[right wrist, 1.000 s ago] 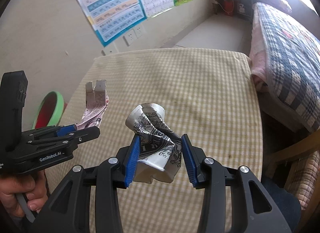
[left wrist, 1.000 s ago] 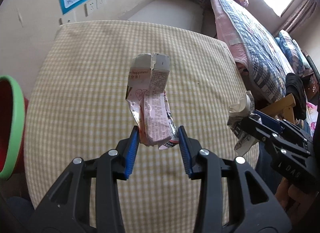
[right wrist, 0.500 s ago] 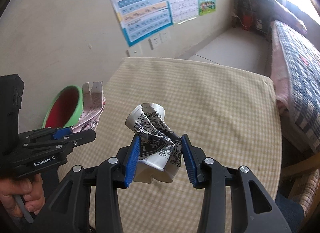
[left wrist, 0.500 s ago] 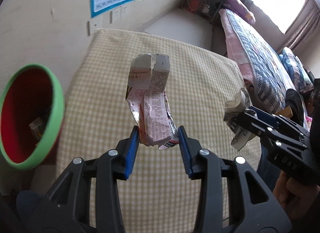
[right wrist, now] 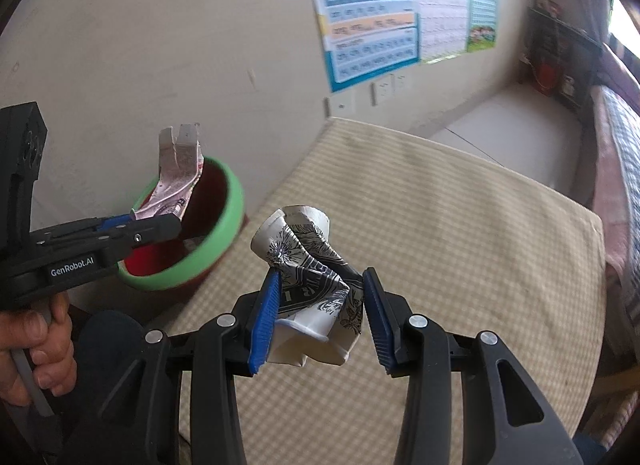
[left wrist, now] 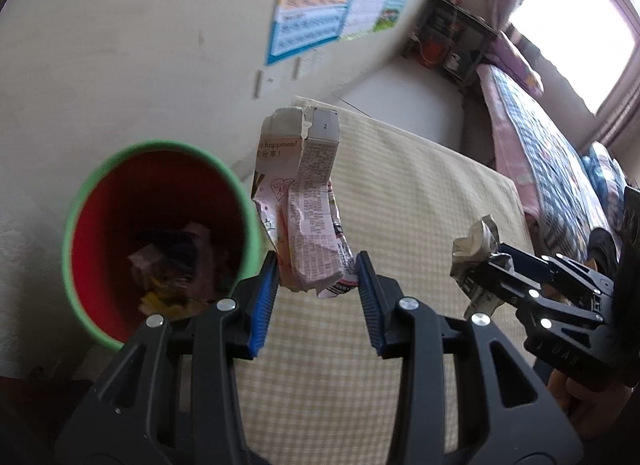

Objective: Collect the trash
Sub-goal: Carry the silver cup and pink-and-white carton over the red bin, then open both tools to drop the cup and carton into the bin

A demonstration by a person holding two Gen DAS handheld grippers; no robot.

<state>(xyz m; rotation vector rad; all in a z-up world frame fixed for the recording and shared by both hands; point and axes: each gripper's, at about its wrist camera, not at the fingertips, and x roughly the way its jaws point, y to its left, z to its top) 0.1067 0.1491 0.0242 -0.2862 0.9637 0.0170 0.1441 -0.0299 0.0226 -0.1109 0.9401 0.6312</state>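
My left gripper (left wrist: 316, 297) is shut on a crushed pink carton (left wrist: 304, 209) and holds it in the air at the table's left edge, beside the rim of a red bin with a green rim (left wrist: 160, 241). The bin holds some trash. In the right wrist view the carton (right wrist: 176, 181) hangs over the bin (right wrist: 216, 241). My right gripper (right wrist: 318, 317) is shut on a crumpled white paper cup with black print (right wrist: 308, 277) above the table. That cup also shows in the left wrist view (left wrist: 476, 261).
The table has a yellow checked cloth (left wrist: 420, 201). A beige wall with posters (right wrist: 372, 17) stands behind the bin. A bed with a plaid cover (left wrist: 556, 161) lies to the right of the table.
Both grippers have swung left toward the wall. The bin has come fully into the left wrist view, and the carton now sits beside its rim. Both grips are unchanged.
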